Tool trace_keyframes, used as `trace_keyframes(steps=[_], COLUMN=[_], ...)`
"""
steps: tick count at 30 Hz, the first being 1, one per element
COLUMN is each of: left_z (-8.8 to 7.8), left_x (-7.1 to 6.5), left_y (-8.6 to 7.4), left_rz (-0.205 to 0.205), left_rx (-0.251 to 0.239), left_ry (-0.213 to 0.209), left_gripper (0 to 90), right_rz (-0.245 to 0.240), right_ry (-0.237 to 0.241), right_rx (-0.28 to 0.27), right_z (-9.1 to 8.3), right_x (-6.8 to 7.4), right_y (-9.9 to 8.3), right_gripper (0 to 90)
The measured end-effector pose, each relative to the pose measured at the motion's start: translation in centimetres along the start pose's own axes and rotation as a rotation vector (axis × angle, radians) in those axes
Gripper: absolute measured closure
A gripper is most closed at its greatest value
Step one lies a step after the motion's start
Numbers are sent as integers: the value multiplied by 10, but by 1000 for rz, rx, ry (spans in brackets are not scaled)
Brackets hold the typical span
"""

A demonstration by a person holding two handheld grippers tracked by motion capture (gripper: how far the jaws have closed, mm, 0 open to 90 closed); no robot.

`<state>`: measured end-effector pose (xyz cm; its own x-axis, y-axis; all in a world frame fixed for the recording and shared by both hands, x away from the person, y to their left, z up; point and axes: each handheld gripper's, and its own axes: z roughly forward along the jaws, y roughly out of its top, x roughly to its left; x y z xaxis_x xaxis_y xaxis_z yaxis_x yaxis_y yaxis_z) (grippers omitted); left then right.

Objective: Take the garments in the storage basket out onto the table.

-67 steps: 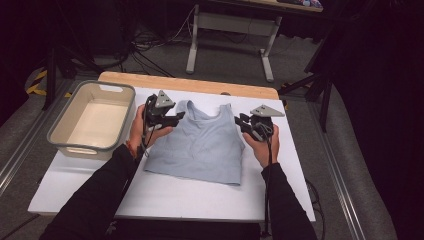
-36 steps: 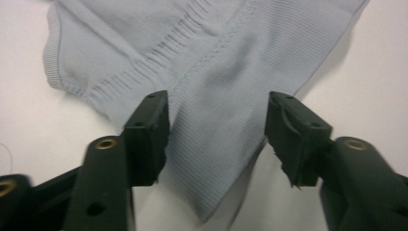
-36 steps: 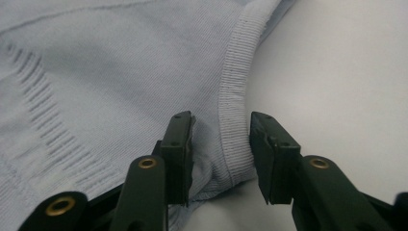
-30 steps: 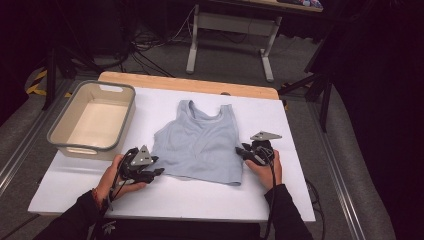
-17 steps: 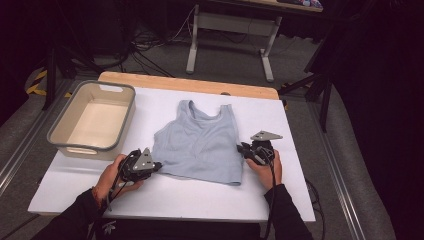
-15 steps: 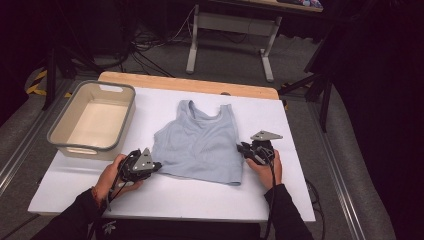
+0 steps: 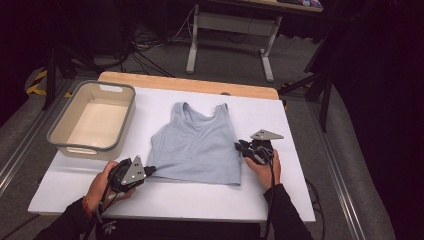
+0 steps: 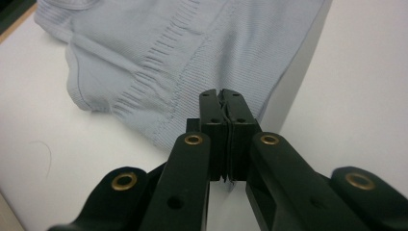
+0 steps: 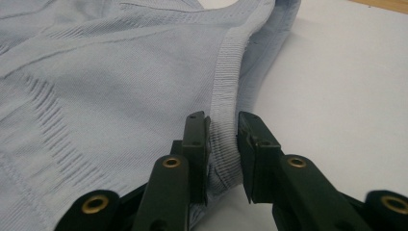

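A light blue ribbed tank top [image 7: 195, 145] lies flat on the white table [image 7: 200, 200], straps away from me. My left gripper [image 7: 149, 170] sits at its near left corner. In the left gripper view the jaws [image 8: 221, 94] are pressed together with the hem [image 8: 159, 72] pinched between them. My right gripper [image 7: 240, 146] is at the top's right side edge. Its jaws [image 9: 222, 118] have just been closing, and the ribbed side edge [image 9: 226, 86] is bunched between the pads.
A beige plastic bin [image 7: 87, 150] stands on the table's left side, nothing visible inside it. A wooden strip [image 7: 190, 85] runs along the far edge. Beyond the table are a metal stand [image 7: 230, 30] and floor cables.
Both grippers came down from the top's shoulders to its lower part. The left gripper slid right to the hem corner and shut on it. The right one narrowed on the side edge.
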<state>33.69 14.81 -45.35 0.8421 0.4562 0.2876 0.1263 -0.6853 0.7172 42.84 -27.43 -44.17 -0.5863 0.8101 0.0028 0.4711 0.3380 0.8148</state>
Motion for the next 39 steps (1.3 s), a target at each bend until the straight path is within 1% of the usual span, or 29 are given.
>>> trace_keyframes(steps=[3,5,7,8,10,11,13,14,16,18,20,21,22,24,25,26,27,28,29,32,33,34,36,37,39], left_z=[-1,-3,-4,-5,-7,-8,-8,-7,-5,-3,-1,-1,0,-1,0,1,2,2,2,4,4,5,6,6,7], left_x=[2,1,1,0,1,1,0,-1,-1,-2,-2,-2,-2,-1,0,0,1,3,4,7,8,10,13,14,16], left_y=[-6,-8,-9,-10,-10,-11,-11,-11,-11,-11,-11,-11,-11,-12,-12,-13,-14,-15,-16,-17,-17,-18,-20,-21,-21], left_rz=[-17,-16,-12,-17,-21,-31,-34,-39,-33,-36,-37,-40,-42,-54,-55,-48,-54,-76,-89,-109,-120,-138,-166,-177,-180], left_rx=[5,6,7,7,2,-5,-3,0,-6,-8,-4,-3,-9,-6,6,23,35,23,19,18,19,16,9,5,-1], left_ry=[0,7,9,12,13,7,5,3,2,3,7,5,4,3,-1,19,29,17,12,27,36,24,-5,-19,-47], left_gripper=[883,883,884,884,884,883,883,883,882,881,876,873,863,800,778,731,677,636,614,516,457,435,432,434,485], right_rz=[-14,-22,-19,-20,-27,-32,-37,-35,-20,-3,-3,-4,-3,-6,-14,-20,-27,-34,-39,-43,-40,-36,-37,-40,-51], right_ry=[3,-9,-20,-22,-29,-33,-53,-64,-78,-84,-86,-89,-83,-66,-63,-61,-58,-55,-57,-70,-69,-68,-48,-49,-42], right_rx=[5,5,-1,0,-3,-3,0,2,8,10,11,5,-16,-41,-50,-59,-55,-47,-39,-26,-26,-23,-14,-6,7], right_z=[2,2,2,2,0,-1,-5,-7,-11,-15,-16,-17,-18,-18,-17,-16,-14,-12,-9,-3,-1,0,4,5,7], right_x=[5,8,11,12,14,14,15,14,13,12,11,11,11,13,14,15,17,18,19,18,16,15,14,15,15], right_y=[1,1,0,-1,0,0,1,1,-3,-7,-10,-10,-9,-8,-8,-8,-8,-8,-8,-8,-8,-9,-9,-9,-9], right_gripper=[737,723,720,720,736,742,762,768,774,788,783,782,775,718,683,662,656,629,604,560,543,547,584,607,662])
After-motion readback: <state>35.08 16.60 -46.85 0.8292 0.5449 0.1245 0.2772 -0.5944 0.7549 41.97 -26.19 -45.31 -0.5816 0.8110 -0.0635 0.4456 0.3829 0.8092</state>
